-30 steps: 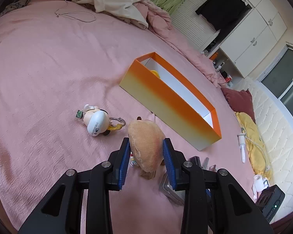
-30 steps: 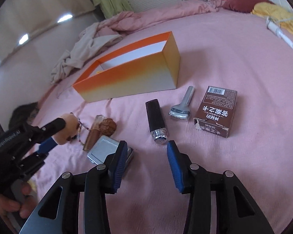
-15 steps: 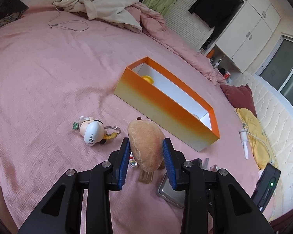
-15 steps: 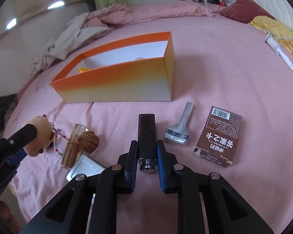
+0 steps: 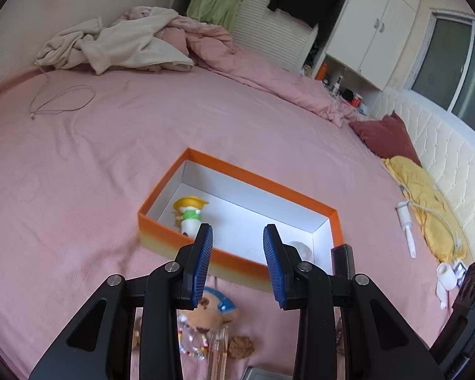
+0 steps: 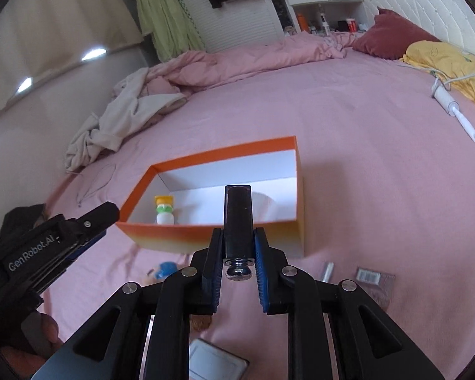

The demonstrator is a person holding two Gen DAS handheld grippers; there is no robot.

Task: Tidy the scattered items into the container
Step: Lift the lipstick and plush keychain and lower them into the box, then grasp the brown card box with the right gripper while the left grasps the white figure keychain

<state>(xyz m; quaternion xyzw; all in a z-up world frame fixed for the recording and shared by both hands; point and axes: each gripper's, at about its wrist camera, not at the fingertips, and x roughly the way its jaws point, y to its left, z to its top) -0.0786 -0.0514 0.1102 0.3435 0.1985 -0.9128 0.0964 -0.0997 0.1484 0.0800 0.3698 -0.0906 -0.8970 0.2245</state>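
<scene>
Pink bedspread (image 5: 110, 145): orange box (image 5: 300, 198) holds a figurine (image 5: 190, 212); right gripper (image 6: 237, 253) clamps black tube (image 6: 237, 218) near it; left gripper (image 5: 237, 253) released; plush toy (image 5: 215, 312), other items remain outside.

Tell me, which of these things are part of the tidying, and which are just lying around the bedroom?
Part of the job:
- orange box
- black tube in the right gripper
- plush bear keychain
- walnut
- brown carton

Just lying about:
- beige clothes
- lint roller
- maroon pillow
</scene>
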